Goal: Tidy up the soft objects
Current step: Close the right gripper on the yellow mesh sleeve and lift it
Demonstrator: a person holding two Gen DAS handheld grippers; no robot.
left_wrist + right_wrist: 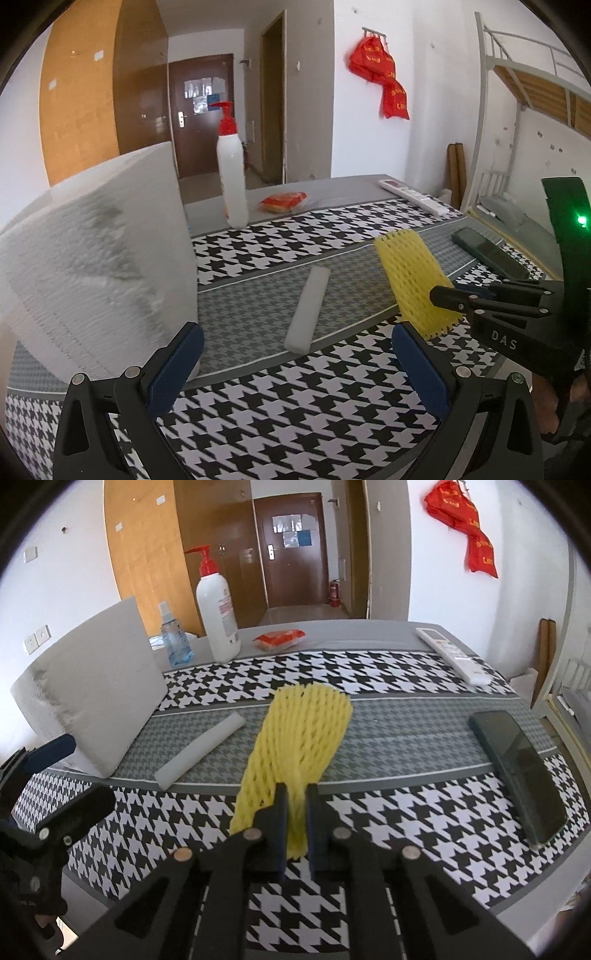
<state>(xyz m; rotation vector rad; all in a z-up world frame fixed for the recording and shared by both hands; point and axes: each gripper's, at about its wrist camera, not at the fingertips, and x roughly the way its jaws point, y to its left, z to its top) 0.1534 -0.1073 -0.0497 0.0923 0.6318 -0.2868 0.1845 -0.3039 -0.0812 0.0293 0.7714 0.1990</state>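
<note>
My right gripper (296, 794) is shut on one end of a yellow foam net sleeve (299, 734) and holds it above the houndstooth tablecloth; the sleeve also shows in the left wrist view (415, 278) with the right gripper (441, 295) clamped on it. A white foam strip (308, 310) lies flat on the grey band of the cloth, also seen in the right wrist view (201, 749). A big white foam block (96, 258) leans at the left, also in the right wrist view (96, 694). My left gripper (295, 360) is open and empty, just in front of the strip.
A white pump bottle (232, 170), a red snack packet (283, 201), a white remote (413, 195) and a dark phone (491, 251) lie on the table (332, 424). A small spray bottle (175, 638) stands by the foam block. A bunk bed stands at the right.
</note>
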